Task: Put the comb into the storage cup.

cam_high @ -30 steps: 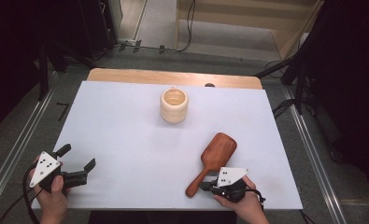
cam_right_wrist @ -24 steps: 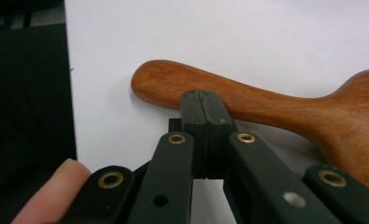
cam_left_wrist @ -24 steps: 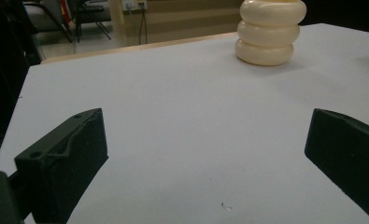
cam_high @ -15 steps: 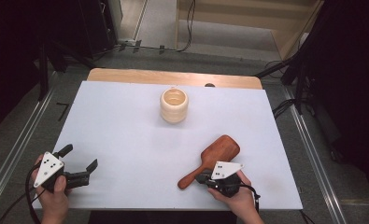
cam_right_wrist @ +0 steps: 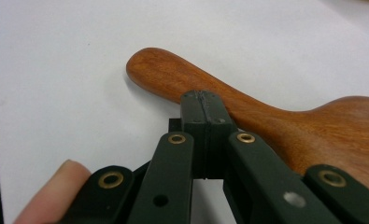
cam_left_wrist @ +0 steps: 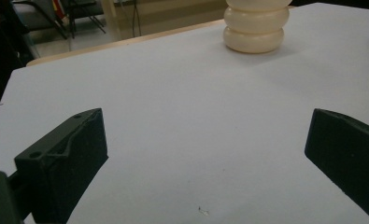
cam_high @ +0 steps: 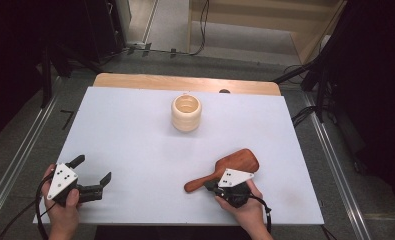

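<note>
Since a second ago your right tongs (cam_high: 214, 187) have slid a little to the left along the near edge of the table (cam_high: 135, 130), and the paddle (cam_high: 225, 170) has swung with them: its handle now points left and low, where before it lay steeper, nearly end-on to you. The cup (cam_high: 186, 113) and your left tongs (cam_high: 92, 175) sit where they were.

Your right tongs are fully closed, jaw tip against jaw tip, with nothing between them. In the right gripper view the closed tips (cam_right_wrist: 204, 112) press against the near side of the paddle's handle (cam_right_wrist: 191, 84), about midway along it; the blade spreads off to the right of the tips and the rounded handle end lies to their left. The paddle lies flat on the table.

Your left tongs are wide open and hold nothing. They rest low at the near left corner, bare table between the jaws. The cup (cam_left_wrist: 256, 25) stands well ahead of them and to the right.
</note>
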`<state>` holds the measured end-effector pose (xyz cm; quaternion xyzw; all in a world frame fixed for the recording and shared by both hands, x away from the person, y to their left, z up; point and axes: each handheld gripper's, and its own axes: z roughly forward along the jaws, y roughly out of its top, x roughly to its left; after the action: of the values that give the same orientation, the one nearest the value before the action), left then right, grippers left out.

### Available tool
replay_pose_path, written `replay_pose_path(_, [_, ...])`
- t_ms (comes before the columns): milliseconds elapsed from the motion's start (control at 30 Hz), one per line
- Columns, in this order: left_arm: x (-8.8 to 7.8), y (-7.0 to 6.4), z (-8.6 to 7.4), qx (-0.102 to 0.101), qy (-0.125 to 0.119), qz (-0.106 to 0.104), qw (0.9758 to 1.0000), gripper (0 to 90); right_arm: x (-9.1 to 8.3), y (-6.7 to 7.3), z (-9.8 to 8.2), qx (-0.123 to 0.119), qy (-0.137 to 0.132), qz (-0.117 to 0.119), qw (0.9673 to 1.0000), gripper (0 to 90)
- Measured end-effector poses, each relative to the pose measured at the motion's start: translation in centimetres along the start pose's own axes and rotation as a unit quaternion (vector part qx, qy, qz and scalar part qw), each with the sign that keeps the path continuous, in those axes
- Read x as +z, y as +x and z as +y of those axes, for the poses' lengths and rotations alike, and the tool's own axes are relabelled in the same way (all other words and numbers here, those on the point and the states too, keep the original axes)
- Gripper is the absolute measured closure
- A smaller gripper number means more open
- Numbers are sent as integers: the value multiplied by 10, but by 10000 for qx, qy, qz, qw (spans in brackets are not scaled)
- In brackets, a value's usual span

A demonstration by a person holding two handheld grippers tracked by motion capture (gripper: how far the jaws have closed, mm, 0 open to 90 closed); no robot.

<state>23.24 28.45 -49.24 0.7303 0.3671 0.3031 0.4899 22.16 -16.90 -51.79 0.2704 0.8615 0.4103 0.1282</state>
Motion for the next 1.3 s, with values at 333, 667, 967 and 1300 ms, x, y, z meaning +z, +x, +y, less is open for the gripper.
replay_pose_path(333, [4,-13,6,-23,-40,-250,9997,0,-5,0,0,-30,-174,159,9997,855])
replay_pose_path(667, [6,-24,11,60,-73,-411,9991,0,-33,-2,-7,-104,-748,248,9968,517])
replay_pose_path(967, [11,-33,17,52,-58,-638,9979,0,-60,-18,-15,386,-1411,-98,9892,69])
replay_pose_path(1300, [14,-44,26,52,-80,-829,9965,0,-85,-37,-30,913,-1958,-602,9745,0])
